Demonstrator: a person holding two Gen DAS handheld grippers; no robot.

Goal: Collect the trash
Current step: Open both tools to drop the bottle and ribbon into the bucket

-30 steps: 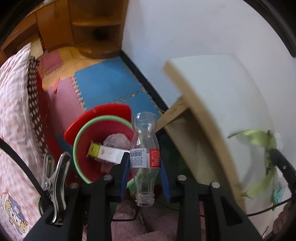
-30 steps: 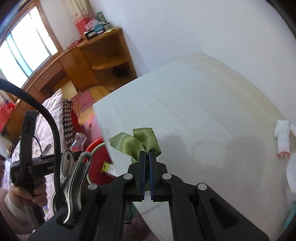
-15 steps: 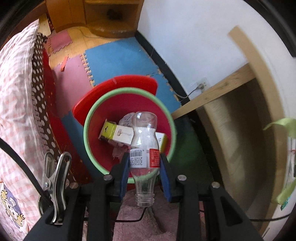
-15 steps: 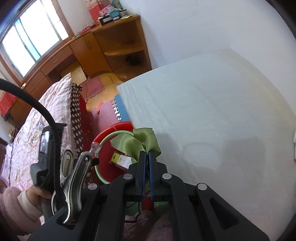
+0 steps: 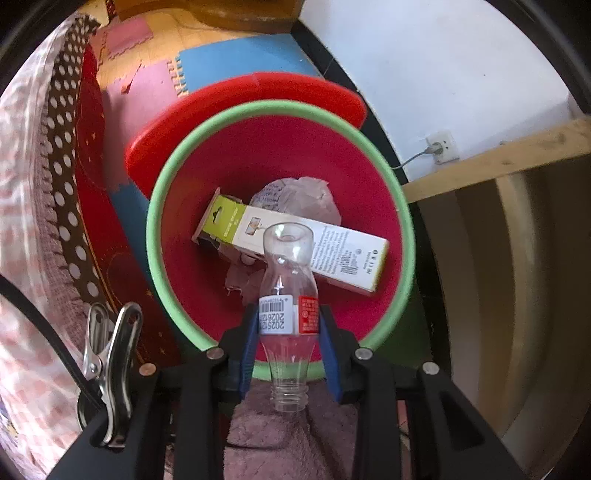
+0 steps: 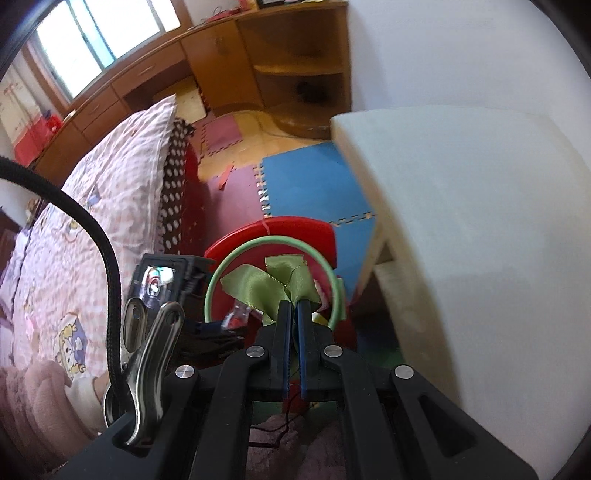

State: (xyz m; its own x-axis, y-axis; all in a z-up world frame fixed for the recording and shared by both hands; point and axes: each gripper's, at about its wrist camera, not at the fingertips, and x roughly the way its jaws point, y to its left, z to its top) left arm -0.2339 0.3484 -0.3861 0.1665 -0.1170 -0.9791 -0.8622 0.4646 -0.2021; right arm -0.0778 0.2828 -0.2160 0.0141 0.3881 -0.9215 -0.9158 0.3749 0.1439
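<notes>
Bottle [image 5: 288, 295], clamped upside-down in the left hand-held gripper [image 5: 288, 325], is hanging directly over the bin [image 5: 155, 206], while the right hand-held gripper [image 6: 291, 310] is pinching a ribbon [image 6: 273, 280] nearby.

Daylight pours through a window [image 6: 99, 33] above a long wooden desk [image 6: 229, 62]. Blue and pink foam mats [image 6: 310, 184] cover the floor between a quilted bed [image 6: 92, 206] and a white wall [image 5: 443, 74].
</notes>
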